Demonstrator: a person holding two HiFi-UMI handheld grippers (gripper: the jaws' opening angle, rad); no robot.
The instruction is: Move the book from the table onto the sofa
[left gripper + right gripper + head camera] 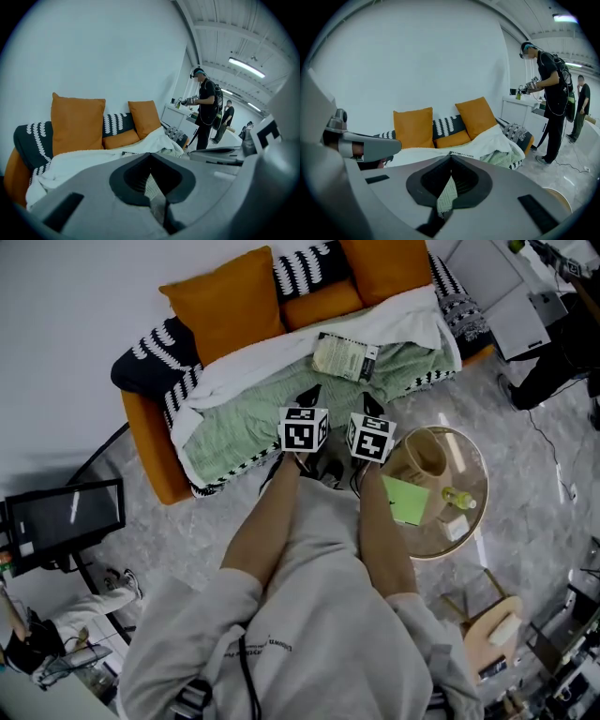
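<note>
The book (pixel 345 357), pale with a dark patterned edge, lies flat on the green blanket (pixel 244 427) at the back of the sofa seat, in front of the small orange cushion (pixel 322 304). My left gripper (pixel 309 395) and right gripper (pixel 371 405) hover side by side over the sofa's front edge, a short way short of the book and apart from it. Both are shut with nothing between the jaws. In the left gripper view the left gripper (pixel 150 155) shows closed jaws, and a strip of the book (pixel 133 153) peeks above them. The right gripper (pixel 451 157) looks the same, with the book (pixel 461 153) just beyond.
A round glass side table (pixel 472 463) stands right of my arms with a green pad (pixel 405 500), a small bottle (pixel 459 499) and a tan container (pixel 424 455). Large orange cushions (pixel 223 304) line the sofa back. A monitor (pixel 66 517) sits at left. Two people (pixel 551 98) stand at right.
</note>
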